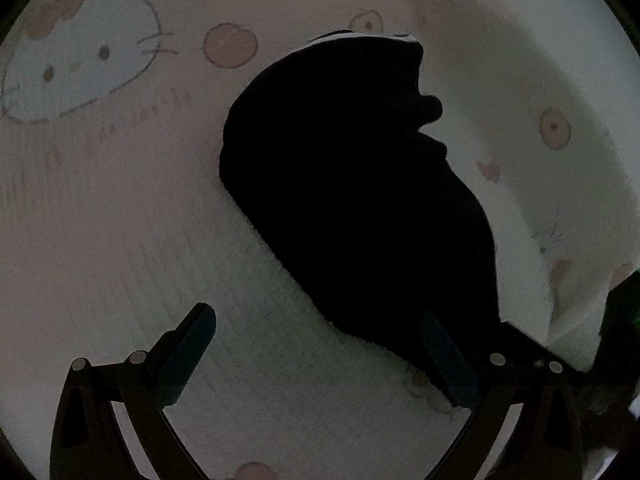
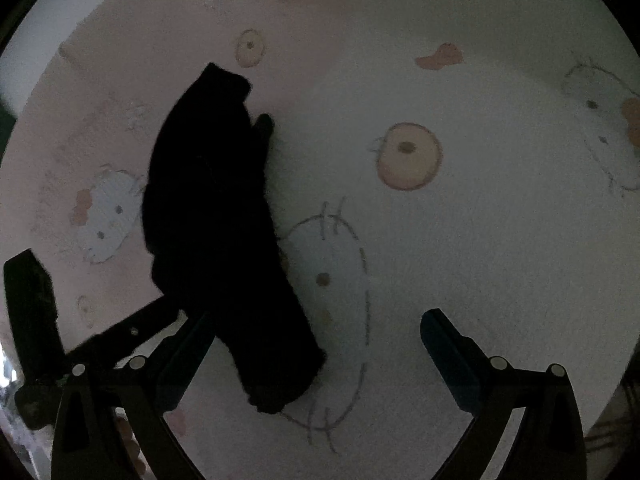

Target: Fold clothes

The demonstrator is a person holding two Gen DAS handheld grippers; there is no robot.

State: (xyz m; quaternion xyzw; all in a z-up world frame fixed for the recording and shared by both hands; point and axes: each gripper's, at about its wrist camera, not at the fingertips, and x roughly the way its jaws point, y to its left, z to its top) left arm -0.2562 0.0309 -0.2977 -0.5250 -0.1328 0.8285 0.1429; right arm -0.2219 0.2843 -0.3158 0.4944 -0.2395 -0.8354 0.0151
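A black garment lies bunched in a long folded heap on a pale pink sheet printed with cartoon cats. A strip of white trim shows at its far end. My left gripper hangs open just short of the heap's near end; its right finger overlaps the cloth's edge. In the right wrist view the same black garment runs from upper left to lower centre. My right gripper is open above its near end, left finger beside the cloth. Neither gripper holds anything.
The sheet spreads wide to the right of the garment. A raised white fold or pillow lies at the right of the left wrist view. The other gripper's dark body shows at the left edge of the right wrist view. The light is dim.
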